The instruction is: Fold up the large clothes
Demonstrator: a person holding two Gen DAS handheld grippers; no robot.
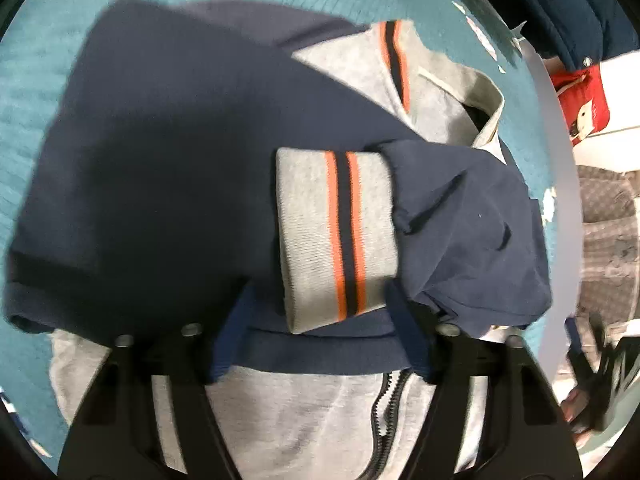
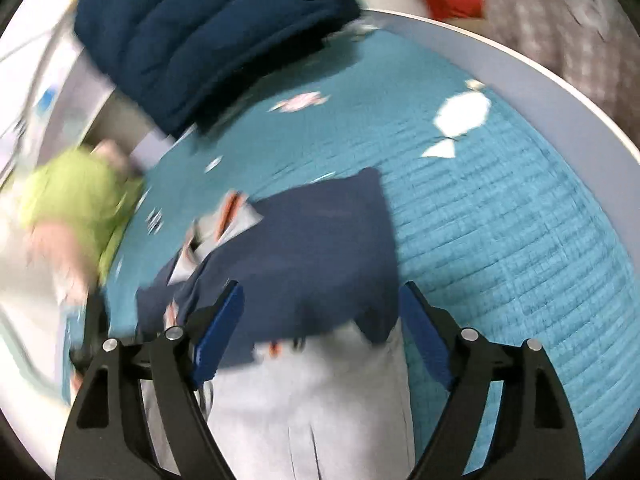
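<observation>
The navy and grey zip-front sweatshirt jacket (image 1: 168,152) lies on the teal quilted bed cover (image 1: 36,92), partly folded. Judging from the left wrist view, one navy sleeve (image 1: 472,232) is already laid across the body, with its grey ribbed cuff banded in orange and navy (image 1: 340,236) resting on the navy panel. The grey collar (image 1: 400,76) remains exposed toward the far edge, and the grey lower front with the black zipper (image 1: 388,404) lies flat nearest you.

Treat the sleeve fold as done on this side. You likely have the lengthwise fold of the body left, and the second sleeve cannot be confirmed from these views.

Your left claw (image 1: 316,320) stands with its jaws apart on either side of the cuff; the pads do not press on the fabric. Your right claw (image 2: 320,320) also stands apart above the navy and grey seam, holding nothing; this view is blurred.

A dark blue quilted puffer garment (image 2: 208,36) lies at the far edge of the bed. A person in a green top (image 2: 76,196) is beside it.
</observation>
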